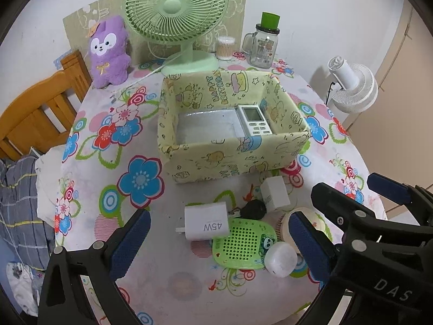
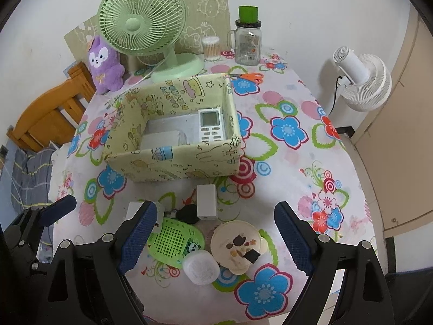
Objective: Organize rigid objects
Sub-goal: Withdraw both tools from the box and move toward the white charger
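A yellow cartoon-print box (image 1: 232, 157) (image 2: 173, 162) stands mid-table with a white remote control (image 1: 253, 120) (image 2: 211, 124) inside. In front of it lie a white 45W charger (image 1: 207, 224), a white adapter block (image 1: 274, 192) (image 2: 206, 201), a small black object (image 1: 253, 209), a green perforated panda case (image 1: 243, 243) (image 2: 176, 239), a white round jar (image 1: 280, 260) (image 2: 200, 265) and a cream dish (image 2: 238, 243). My left gripper (image 1: 219, 243) hangs open above the charger and case. My right gripper (image 2: 216, 237) hangs open over the dish and jar, close beside the left one.
At the back stand a green fan (image 1: 176, 8), a purple plush (image 1: 109, 51), a cotton-swab tub (image 1: 224, 47) and a glass mug-jar (image 1: 263, 46). Orange scissors (image 2: 249, 77) lie behind the box. A wooden chair (image 1: 35, 113) is left, a white fan (image 1: 351, 86) right.
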`<state>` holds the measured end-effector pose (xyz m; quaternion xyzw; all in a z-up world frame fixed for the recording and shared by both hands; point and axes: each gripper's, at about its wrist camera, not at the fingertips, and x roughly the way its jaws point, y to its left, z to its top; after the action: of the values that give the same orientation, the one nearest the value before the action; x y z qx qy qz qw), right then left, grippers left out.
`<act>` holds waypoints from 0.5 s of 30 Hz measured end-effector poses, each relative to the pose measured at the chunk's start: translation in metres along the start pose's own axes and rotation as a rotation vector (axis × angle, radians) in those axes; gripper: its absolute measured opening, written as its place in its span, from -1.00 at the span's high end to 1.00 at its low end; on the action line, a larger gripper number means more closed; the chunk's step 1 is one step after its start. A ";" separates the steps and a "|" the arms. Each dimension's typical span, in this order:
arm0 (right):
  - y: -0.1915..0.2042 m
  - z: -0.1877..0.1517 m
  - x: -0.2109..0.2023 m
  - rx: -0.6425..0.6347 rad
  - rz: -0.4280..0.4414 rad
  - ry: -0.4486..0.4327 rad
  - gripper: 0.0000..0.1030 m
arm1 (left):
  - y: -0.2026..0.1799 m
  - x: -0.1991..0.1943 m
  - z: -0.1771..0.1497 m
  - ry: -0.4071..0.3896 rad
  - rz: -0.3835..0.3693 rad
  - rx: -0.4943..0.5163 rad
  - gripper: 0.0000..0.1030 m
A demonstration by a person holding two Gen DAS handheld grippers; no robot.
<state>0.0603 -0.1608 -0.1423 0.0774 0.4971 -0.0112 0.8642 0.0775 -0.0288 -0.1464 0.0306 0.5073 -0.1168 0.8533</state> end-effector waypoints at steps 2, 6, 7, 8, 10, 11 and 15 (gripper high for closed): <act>0.000 -0.002 0.003 -0.001 0.004 0.002 -0.75 | 0.002 0.004 -0.002 0.005 -0.005 -0.001 -1.00; 0.001 -0.008 0.010 -0.001 0.003 0.012 -0.75 | 0.003 0.010 -0.007 0.011 -0.005 0.003 -1.00; 0.001 -0.009 0.011 0.000 0.003 0.014 -0.75 | 0.003 0.012 -0.008 0.014 -0.006 0.002 -1.00; 0.000 -0.011 0.014 0.001 0.003 0.018 -0.75 | 0.003 0.014 -0.010 0.018 -0.006 0.003 -1.00; 0.000 -0.013 0.017 -0.001 0.002 0.025 -0.75 | 0.003 0.018 -0.012 0.026 -0.006 0.005 -1.00; -0.001 -0.014 0.020 -0.002 0.001 0.030 -0.75 | 0.002 0.021 -0.013 0.031 -0.006 0.008 -1.00; -0.001 -0.017 0.028 -0.001 0.001 0.049 -0.75 | 0.003 0.029 -0.017 0.050 -0.007 0.006 -1.00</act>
<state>0.0595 -0.1579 -0.1755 0.0774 0.5181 -0.0084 0.8518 0.0771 -0.0277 -0.1802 0.0342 0.5280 -0.1204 0.8400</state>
